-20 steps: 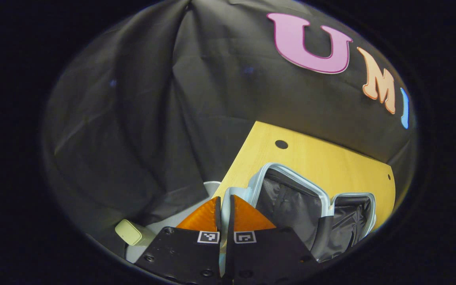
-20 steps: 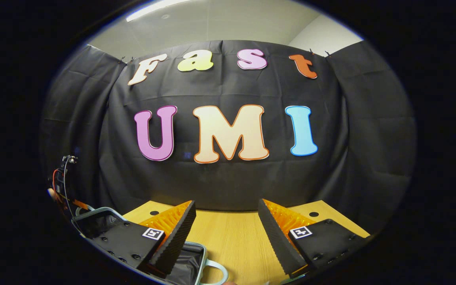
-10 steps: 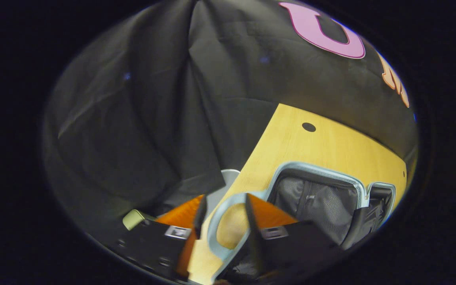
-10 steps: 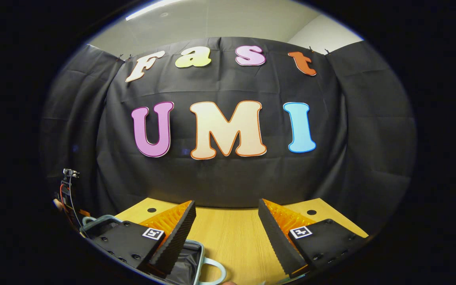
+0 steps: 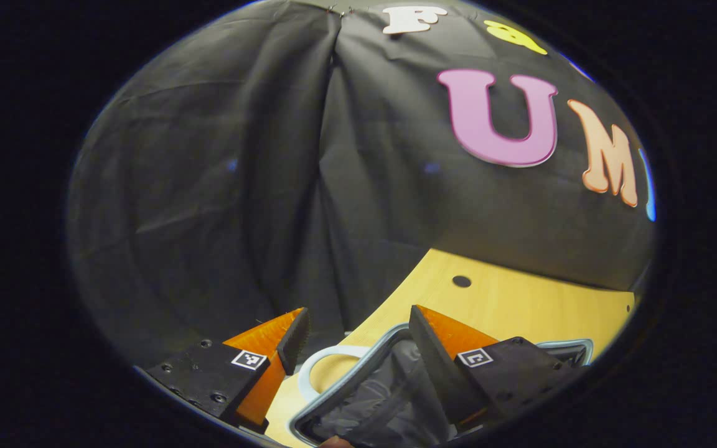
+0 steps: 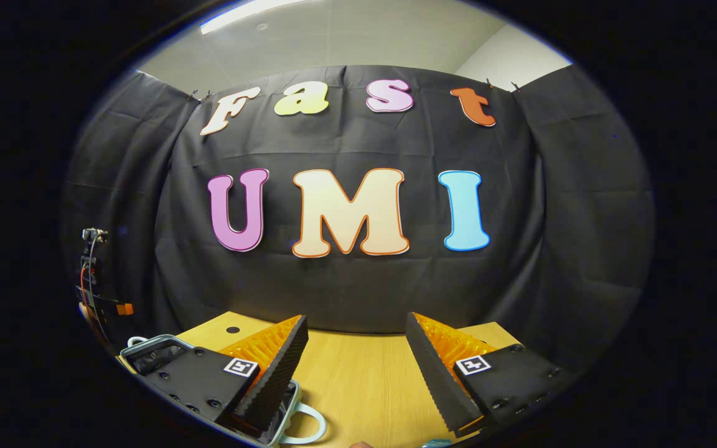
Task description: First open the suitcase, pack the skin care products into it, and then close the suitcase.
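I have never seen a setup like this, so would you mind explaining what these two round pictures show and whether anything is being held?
A person holds a two-finger gripper in each hand, and a fisheye camera rides on each, looking along its fingers. In the left gripper view, the left gripper is open over the open suitcase, above its pale handle, gripping nothing. In the right gripper view, the right gripper is open and empty above the wooden table, with the suitcase at lower left. Black cloth forms the booth wall behind.
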